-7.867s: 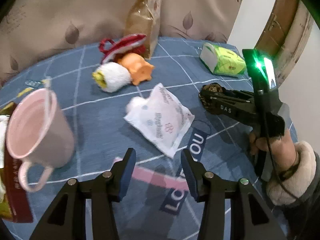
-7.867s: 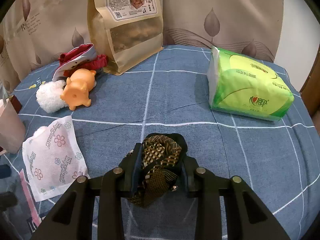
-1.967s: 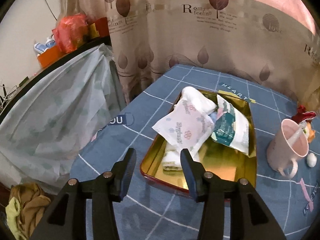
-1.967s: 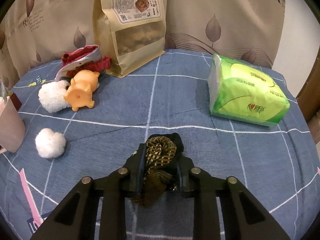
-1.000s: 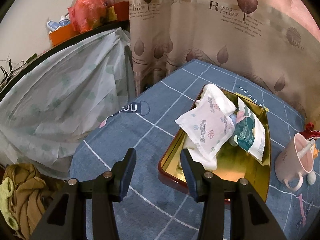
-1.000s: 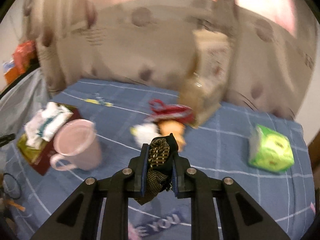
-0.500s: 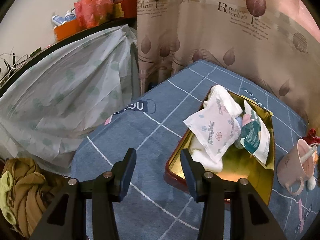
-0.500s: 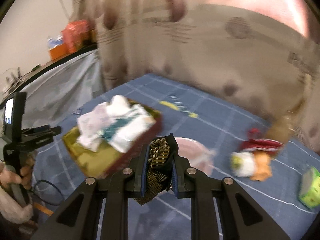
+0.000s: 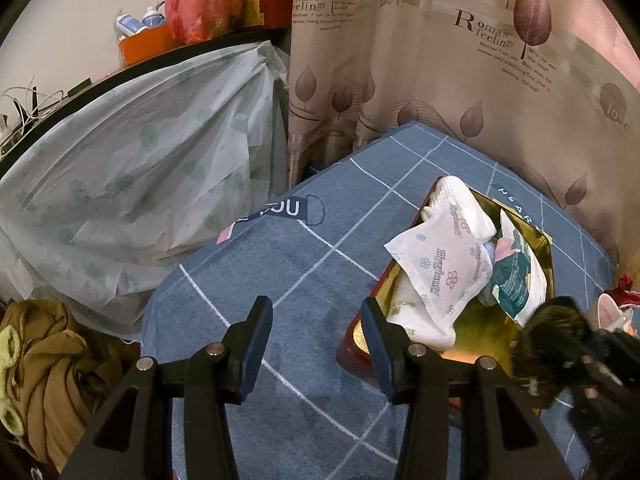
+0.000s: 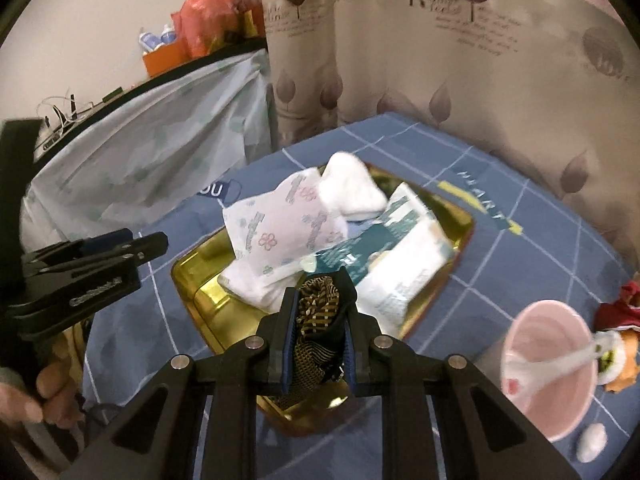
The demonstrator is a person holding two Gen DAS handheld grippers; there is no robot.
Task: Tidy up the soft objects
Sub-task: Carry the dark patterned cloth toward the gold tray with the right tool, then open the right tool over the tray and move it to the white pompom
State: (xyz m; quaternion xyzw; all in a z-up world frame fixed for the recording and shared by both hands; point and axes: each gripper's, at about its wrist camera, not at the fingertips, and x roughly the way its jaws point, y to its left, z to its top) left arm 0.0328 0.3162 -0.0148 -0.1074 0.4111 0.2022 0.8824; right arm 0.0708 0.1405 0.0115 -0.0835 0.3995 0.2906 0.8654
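1. Blue checked cloth (image 10: 532, 240) over the table, leaf-print curtain (image 10: 500, 80) behind, plastic-draped heap at far left.
2. At left: left gripper (image 9: 316, 344) empty, jaws wide apart, poised over bare cloth just beside the tray's near corner. Could be bumped by the incoming right arm, being so close to the tray.
3. Centre: gold tray (image 10: 466, 226) already piled with a floral wipes pack (image 10: 276, 228), a white cloth and a teal packet (image 10: 404, 252). Little free room; might shed a pack over the rim if anything lands on the stack.
4. Right gripper (image 10: 318, 340) clamped tight on a brown patterned pouch (image 10: 318, 312), hovering above the tray's near edge. Released here, likely to catch the rim and slide onto the cloth.
5. Far right: pink cup (image 10: 548, 364) with a spoon, near the tray. Easily tipped by a wide swing.
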